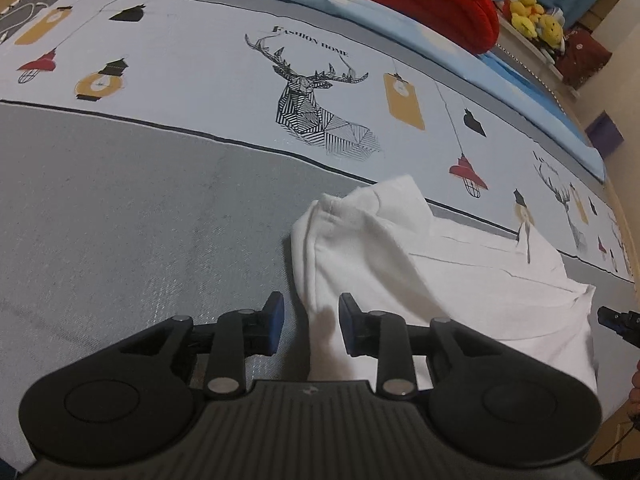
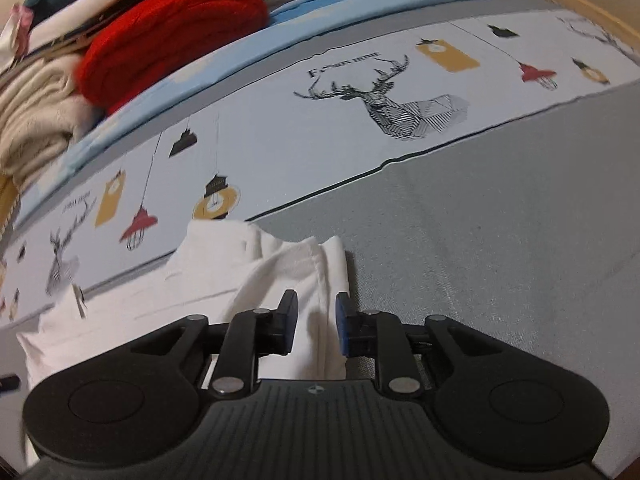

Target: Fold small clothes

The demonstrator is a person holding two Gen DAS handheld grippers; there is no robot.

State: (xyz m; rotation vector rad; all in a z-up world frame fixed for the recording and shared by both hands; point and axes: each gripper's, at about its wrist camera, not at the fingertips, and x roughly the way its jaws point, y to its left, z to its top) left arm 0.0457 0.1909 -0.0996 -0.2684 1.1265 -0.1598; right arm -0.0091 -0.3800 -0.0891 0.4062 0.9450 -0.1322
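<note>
1. One white garment (image 1: 460,280) is what I am working on; it lies on the grey part of the bedspread (image 1: 120,220), just short of the printed band with the deer (image 1: 316,108), which sits at twelve o'clock in my left view.
2. My left gripper (image 1: 311,322) has its pads apart and pressing on nothing, with the garment's edge lying loose in the gap.
3. My right gripper (image 2: 316,322) is likewise released, straddling the folded hem without squeezing it.
4. Progress, as I judge it: a fold already seems laid, since a doubled hem stands up at twelve o'clock ahead of both sets of fingers (the layers look bunched, not flat). Smoothing and probably another fold remain.
5. The long axis seems to run between my two grippers, toward three o'clock in the left view and nine o'clock in the right.
6. A red knit (image 2: 172,28) sits at eleven o'clock, well apart.
</note>
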